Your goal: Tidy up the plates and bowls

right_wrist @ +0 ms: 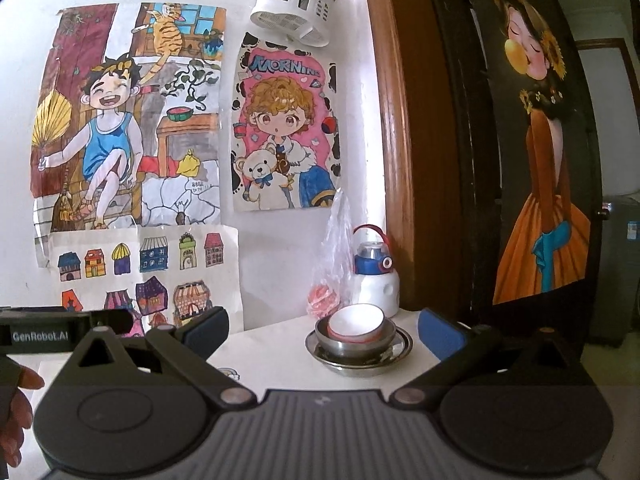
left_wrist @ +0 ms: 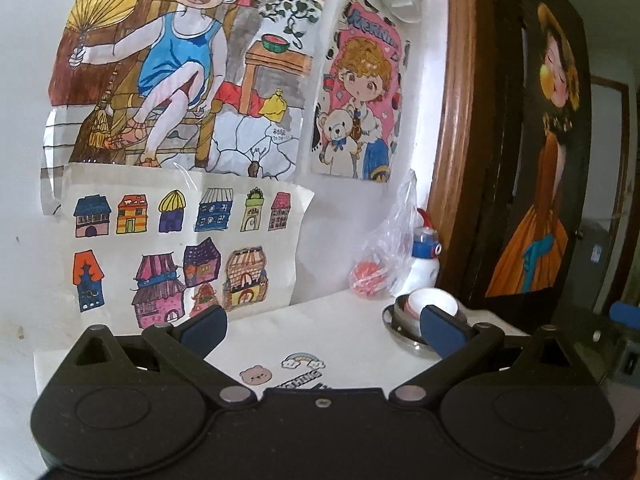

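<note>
On the white table [right_wrist: 280, 344], right of centre in the right wrist view, the dishes sit nested: a steel plate [right_wrist: 394, 354] at the bottom, a steel bowl [right_wrist: 352, 346] on it, and a white bowl [right_wrist: 356, 320] with a pink rim tilted inside the steel one. Behind the stack, against the wall, stand a clear plastic bag [right_wrist: 334, 248] with something pink in it and a white bottle [right_wrist: 376, 280] with a blue cap. The right gripper [right_wrist: 324, 330] hangs low in the frame with its fingers spread wide and nothing between them, the stack lying beyond the gap. The left gripper [left_wrist: 322, 320] is likewise wide apart and empty; in its view the stack sits at lower right, partly hidden behind the right-side blue pad [left_wrist: 442, 326]. A hand [right_wrist: 16, 412] shows at the lower left edge of the right wrist view. Coloured drawings [right_wrist: 128, 120] cover the wall, and stickers [left_wrist: 256, 376] lie on the table.
</note>
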A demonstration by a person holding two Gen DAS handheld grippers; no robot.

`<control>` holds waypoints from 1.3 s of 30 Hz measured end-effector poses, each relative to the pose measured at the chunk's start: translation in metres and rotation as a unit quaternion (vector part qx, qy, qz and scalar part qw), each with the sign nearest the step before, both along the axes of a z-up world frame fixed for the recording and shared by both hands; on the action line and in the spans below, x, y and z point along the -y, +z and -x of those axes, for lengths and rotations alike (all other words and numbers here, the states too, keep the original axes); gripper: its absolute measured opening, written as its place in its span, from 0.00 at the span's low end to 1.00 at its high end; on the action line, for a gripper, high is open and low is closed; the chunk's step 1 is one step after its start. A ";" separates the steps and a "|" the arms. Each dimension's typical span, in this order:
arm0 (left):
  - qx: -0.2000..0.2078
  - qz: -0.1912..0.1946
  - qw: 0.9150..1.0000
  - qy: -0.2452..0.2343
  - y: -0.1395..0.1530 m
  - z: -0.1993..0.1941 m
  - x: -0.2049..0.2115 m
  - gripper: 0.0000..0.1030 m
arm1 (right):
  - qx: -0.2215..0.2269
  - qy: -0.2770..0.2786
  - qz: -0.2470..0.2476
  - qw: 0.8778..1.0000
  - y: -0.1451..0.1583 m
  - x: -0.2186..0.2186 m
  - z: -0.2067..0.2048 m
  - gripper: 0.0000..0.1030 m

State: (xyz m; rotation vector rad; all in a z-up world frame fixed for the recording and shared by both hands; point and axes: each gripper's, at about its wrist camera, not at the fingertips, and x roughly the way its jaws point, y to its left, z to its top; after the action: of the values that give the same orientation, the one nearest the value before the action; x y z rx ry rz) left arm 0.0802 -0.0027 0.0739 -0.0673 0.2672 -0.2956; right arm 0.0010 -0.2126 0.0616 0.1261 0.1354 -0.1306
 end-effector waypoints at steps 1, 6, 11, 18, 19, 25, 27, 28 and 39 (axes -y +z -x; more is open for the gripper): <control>0.002 -0.005 1.000 0.000 -0.003 0.002 0.000 0.99 | 0.001 -0.001 0.001 1.000 -0.001 0.000 0.001 1.00; -0.004 -0.004 1.000 0.000 -0.013 0.010 -0.001 0.99 | 0.014 -0.009 0.007 1.000 -0.006 -0.003 0.009 1.00; -0.019 -0.014 1.000 -0.014 -0.023 0.014 -0.002 0.99 | 0.032 -0.023 0.022 0.999 -0.016 -0.012 0.017 1.00; -0.042 -0.024 0.999 -0.013 -0.041 0.016 -0.007 0.99 | 0.025 -0.024 0.017 0.999 -0.031 -0.021 0.016 1.00; -0.044 -0.023 0.999 -0.011 -0.042 0.017 -0.008 0.99 | 0.025 -0.024 0.015 0.999 -0.032 -0.021 0.017 1.00; -0.052 -0.020 0.998 0.011 -0.050 0.019 -0.015 0.99 | 0.024 -0.030 0.007 0.999 -0.042 -0.025 0.022 1.00; -0.051 -0.023 0.998 0.017 -0.052 0.021 -0.016 0.99 | 0.022 -0.032 -0.002 0.999 -0.046 -0.025 0.024 1.00; -0.052 -0.023 0.998 0.018 -0.052 0.022 -0.016 0.99 | 0.019 -0.034 -0.006 0.999 -0.048 -0.025 0.024 1.00; -0.081 -0.022 0.996 0.027 -0.064 0.027 -0.024 0.99 | -0.006 -0.050 -0.029 0.998 -0.068 -0.025 0.024 1.00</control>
State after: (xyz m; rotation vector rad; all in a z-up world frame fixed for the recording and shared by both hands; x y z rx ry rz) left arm 0.0532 0.0211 0.0098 -0.0549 0.4322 -0.2306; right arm -0.0225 -0.1874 -0.0063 0.1912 0.1440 -0.2281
